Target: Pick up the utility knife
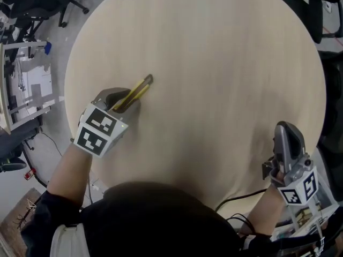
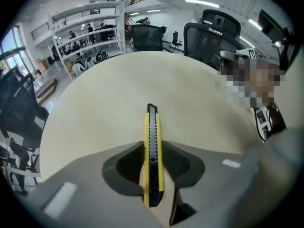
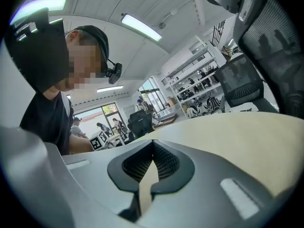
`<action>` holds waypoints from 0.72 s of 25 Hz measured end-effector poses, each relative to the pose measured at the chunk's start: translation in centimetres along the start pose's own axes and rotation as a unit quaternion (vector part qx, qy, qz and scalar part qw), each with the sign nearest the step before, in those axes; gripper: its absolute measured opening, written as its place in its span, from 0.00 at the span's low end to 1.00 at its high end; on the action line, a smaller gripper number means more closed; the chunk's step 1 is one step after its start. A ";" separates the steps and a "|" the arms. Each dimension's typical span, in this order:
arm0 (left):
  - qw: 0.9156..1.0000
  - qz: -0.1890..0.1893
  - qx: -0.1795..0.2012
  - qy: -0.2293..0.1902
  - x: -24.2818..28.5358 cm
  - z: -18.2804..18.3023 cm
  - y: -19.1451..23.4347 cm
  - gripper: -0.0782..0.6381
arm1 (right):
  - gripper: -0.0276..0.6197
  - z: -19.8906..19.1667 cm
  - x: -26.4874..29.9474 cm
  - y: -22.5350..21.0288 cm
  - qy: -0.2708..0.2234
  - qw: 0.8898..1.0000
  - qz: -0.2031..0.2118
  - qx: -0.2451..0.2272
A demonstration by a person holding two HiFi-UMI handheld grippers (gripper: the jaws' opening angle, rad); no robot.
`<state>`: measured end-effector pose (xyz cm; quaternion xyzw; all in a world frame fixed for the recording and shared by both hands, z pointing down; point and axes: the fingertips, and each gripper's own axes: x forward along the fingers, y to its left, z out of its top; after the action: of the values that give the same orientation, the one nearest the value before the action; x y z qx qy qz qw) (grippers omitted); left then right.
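ok so starting at the near edge of the table [image 1: 225, 58], which is round and pale wood: the right gripper [image 1: 288, 128] sits over the table's near right rim, pointing pretty much flat across it, with its marker cube [image 1: 300, 189] at the back. In the right gripper view its jaws meet tip to tip with nothing in them, just a sliver of table showing through the slit lower down. A black cable [image 1: 241, 198] curls by the table's near edge next to that arm. Over on the table's left side, a bit further in, the left gripper [image 1: 126, 101] is tipped steeply down at the tabletop, and this one's got the knife [image 1: 140, 87]. The left gripper view shows it clearly: a yellow and black knife standing on its narrow edge between the two pads, both pads pressed against its sides, so the jaws are only a knife's width apart and clamped on the handle end. The front end pokes out past the jaws toward the table's middle. Can't tell if it's lifted off the tabletop or resting on it. Beyond the table's far edge there are black chairs [image 2: 211, 32], and white shelves [image 2: 90, 37] further back
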<state>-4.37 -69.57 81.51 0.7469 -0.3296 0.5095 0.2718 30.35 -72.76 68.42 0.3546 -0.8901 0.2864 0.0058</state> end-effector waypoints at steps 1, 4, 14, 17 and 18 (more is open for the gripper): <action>1.000 -0.004 0.003 -0.001 -0.6 0.0 0.0 0.27 | 0.06 0.3 0.0 0.7 0.001 1.000 -0.002 0.001; 1.000 -0.012 0.008 -0.003 -0.9 0.0 0.2 0.27 | 0.06 0.4 0.0 1.4 0.004 1.000 -0.004 -0.004; 0.997 -0.031 -0.006 -0.066 -0.1 2.1 -0.5 0.27 | 0.06 0.6 -2.4 1.8 -0.014 1.000 -0.021 -0.001; 0.996 -0.030 -0.008 -0.088 -2.2 2.0 -0.5 0.27 | 0.06 0.4 -3.3 3.4 -0.015 0.999 -0.029 -0.005; 0.995 -0.027 -0.011 -0.093 -3.4 1.6 -0.2 0.27 | 0.07 0.4 -3.3 4.3 -0.016 0.999 -0.027 -0.006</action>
<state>-4.14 -69.92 77.75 0.7967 -0.3390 0.4264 0.2617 30.17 -68.45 65.21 0.3833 -0.8818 0.2748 0.0015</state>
